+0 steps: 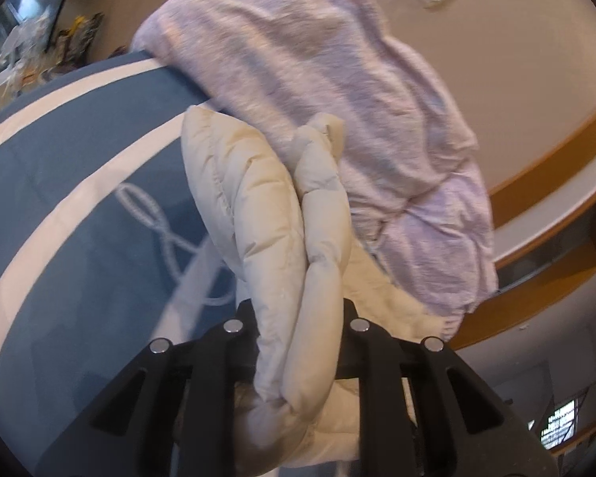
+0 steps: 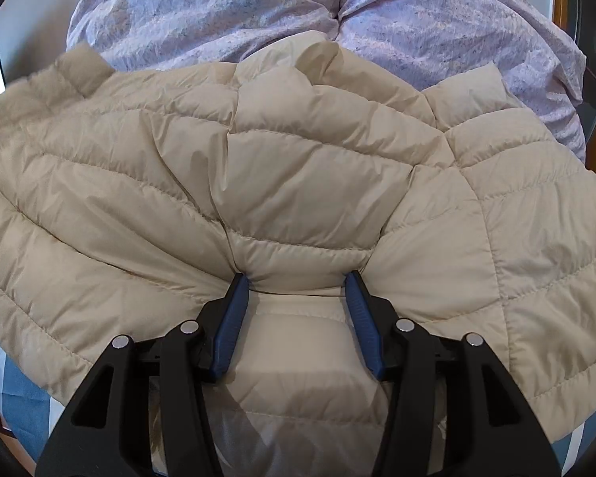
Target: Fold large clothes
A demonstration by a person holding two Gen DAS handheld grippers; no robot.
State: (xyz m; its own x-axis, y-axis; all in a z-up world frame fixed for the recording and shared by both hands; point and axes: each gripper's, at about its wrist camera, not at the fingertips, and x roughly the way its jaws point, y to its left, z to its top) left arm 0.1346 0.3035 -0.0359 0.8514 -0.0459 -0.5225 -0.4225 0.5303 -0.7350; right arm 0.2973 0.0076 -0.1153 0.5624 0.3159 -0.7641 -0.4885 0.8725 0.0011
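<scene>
Between my left gripper's (image 1: 298, 318) 2 fingers a bunched edge of the cream puffer jacket (image 2: 298, 183) sits clamped, while my right gripper (image 2: 298, 278) pinches a fold of its quilted body spread on the blue striped bedcover (image 1: 79, 198). I judge this mid-fold; next I must carry both grips across together. Beyond, the lilac duvet (image 2: 437, 20) crowds the landing space.

Jacket (image 2: 298, 183) on bedspread (image 1: 79, 206), duvet (image 2: 417, 12) behind it
</scene>
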